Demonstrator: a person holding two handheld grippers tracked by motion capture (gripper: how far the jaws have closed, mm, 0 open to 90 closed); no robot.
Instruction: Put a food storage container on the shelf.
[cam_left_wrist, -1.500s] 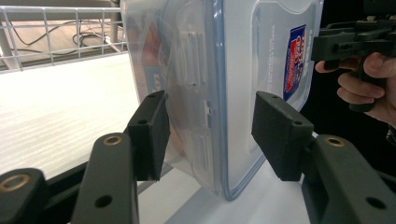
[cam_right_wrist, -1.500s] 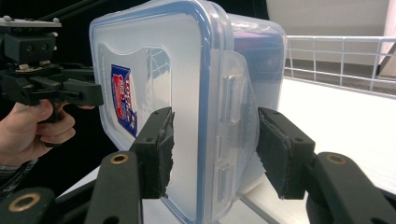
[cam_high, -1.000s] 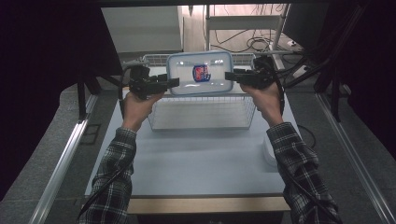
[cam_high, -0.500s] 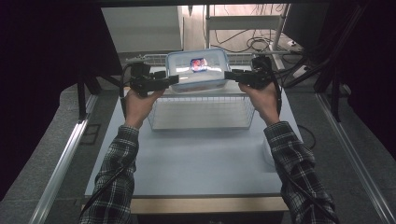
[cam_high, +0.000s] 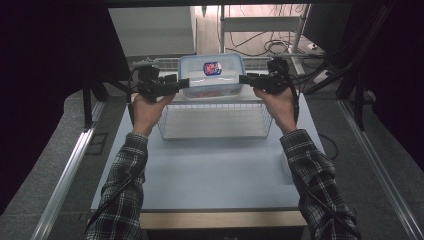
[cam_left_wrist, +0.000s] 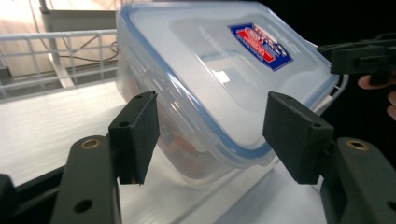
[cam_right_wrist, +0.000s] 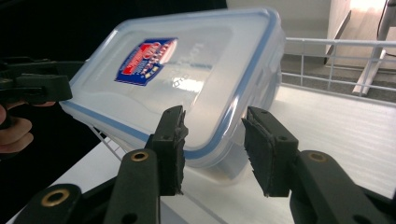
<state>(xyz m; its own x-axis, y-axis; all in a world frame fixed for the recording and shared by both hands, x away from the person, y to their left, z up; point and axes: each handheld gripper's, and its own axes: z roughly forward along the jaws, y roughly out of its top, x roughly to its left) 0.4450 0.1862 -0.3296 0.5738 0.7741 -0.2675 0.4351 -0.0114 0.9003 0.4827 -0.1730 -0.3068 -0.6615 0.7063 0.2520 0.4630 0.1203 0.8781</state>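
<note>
Left gripper (cam_high: 181, 83): your jaws stand partly apart around the near-left end of the plastic container (cam_high: 211, 75); in the left gripper view one pad (cam_left_wrist: 135, 135) sits against the box's side and the other pad (cam_left_wrist: 296, 135) stands off the lid rim. You cannot tell whether they truly press. They have just been closing a little.
Right gripper (cam_high: 245, 79): your jaws straddle the right end of the same box, rim between them, one pad (cam_right_wrist: 172, 148) at the lid edge and the other pad (cam_right_wrist: 266, 154) near the wall. They have just been closing, and whether they bear on the plastic is hard to judge.
Container place: it hangs between your two grippers, above the far rim of the wire basket (cam_high: 215, 120), off the table (cam_high: 210, 170).
Container pose: its long axis runs left to right between your hands; the lid is tipped up toward you, so the label (cam_high: 212, 68) faces the high camera.
Container contents: something reddish-orange shows dimly through the clear wall in the left gripper view; you cannot make out what it is.
Basket contents: nothing shows inside it from above.
Hidden parts: the box's underside and far wall are out of sight, and its lower edge is masked by your jaws in both gripper views.
Cut off: your plaid sleeves run off the bottom of the high view.
</note>
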